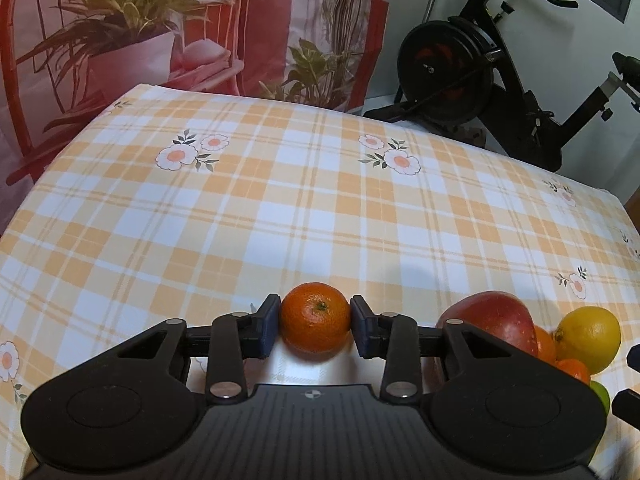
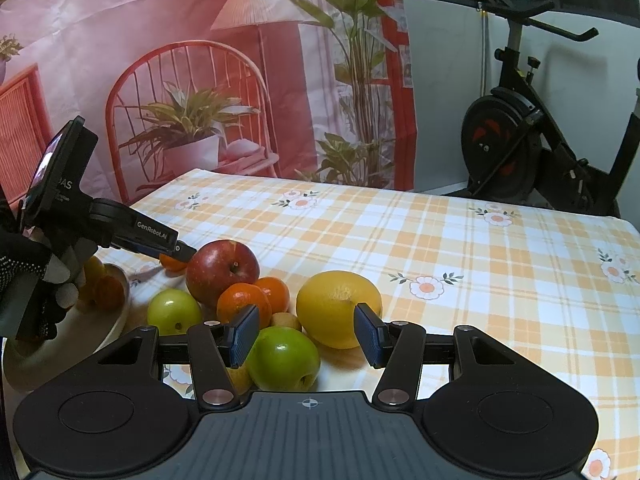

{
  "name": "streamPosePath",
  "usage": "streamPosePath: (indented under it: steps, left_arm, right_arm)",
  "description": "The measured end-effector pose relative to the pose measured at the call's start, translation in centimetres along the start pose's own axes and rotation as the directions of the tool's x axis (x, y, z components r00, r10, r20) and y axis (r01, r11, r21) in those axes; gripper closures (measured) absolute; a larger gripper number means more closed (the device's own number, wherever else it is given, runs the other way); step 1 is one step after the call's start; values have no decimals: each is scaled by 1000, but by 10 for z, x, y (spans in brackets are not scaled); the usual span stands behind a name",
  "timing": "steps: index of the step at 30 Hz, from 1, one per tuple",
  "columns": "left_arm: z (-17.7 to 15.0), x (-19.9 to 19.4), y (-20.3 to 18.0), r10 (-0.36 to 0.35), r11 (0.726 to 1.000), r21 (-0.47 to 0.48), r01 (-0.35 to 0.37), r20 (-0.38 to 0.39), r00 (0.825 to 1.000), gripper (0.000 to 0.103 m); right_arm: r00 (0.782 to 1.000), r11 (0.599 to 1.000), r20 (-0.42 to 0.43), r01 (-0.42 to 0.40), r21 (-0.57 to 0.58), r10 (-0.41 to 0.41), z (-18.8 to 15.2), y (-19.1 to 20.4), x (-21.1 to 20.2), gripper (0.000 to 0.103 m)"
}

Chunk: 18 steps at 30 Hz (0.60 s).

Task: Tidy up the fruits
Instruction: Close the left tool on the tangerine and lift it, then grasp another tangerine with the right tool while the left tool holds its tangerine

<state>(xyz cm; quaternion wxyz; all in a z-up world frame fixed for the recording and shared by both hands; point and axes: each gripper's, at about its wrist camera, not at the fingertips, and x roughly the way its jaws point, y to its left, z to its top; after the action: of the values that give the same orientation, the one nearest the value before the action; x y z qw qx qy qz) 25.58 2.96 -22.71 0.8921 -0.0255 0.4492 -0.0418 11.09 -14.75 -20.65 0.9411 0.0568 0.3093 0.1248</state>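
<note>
Your table (image 2: 460, 248), under an orange-and-white checked cloth with daisies, fills most of both views, with a pink printed backdrop (image 2: 160, 60) and an exercise bike (image 2: 532, 140) behind it. Your right gripper (image 2: 306, 334) hangs over the fruit pile with its jaws apart and nothing pressed between the pads; a green apple (image 2: 282, 358) sits low between them, and a large yellow lemon (image 2: 338, 308) lies just behind the right pad. Your left gripper (image 1: 315, 326) is clamped on a small orange (image 1: 315, 318), both blue pads pressing its sides, right at the table surface. In the right wrist view that gripper reaches in from the left, held by your gloved hand (image 2: 36, 280), above a pale plate (image 2: 100, 320) that carries a few fruits. In the pile, a red apple (image 2: 222, 272) stands at the back, two more oranges (image 2: 256, 300) touch it in front, and a second green apple (image 2: 174, 312) lies beside the plate.
</note>
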Motion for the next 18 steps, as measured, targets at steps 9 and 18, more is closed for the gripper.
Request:
streamPosePath:
  steps: [9,18]
  left_arm:
    - [-4,-20,-3,-12,1000,23,12,29,1000,63]
    - [-22,-73,-4,-32,998,57,27,91,995,63]
  right_arm:
    - [1000,1000,3,-23,-8,23,-1,4,2,54]
    - [993,991,-42,-113,-75,110,9,24,22,58]
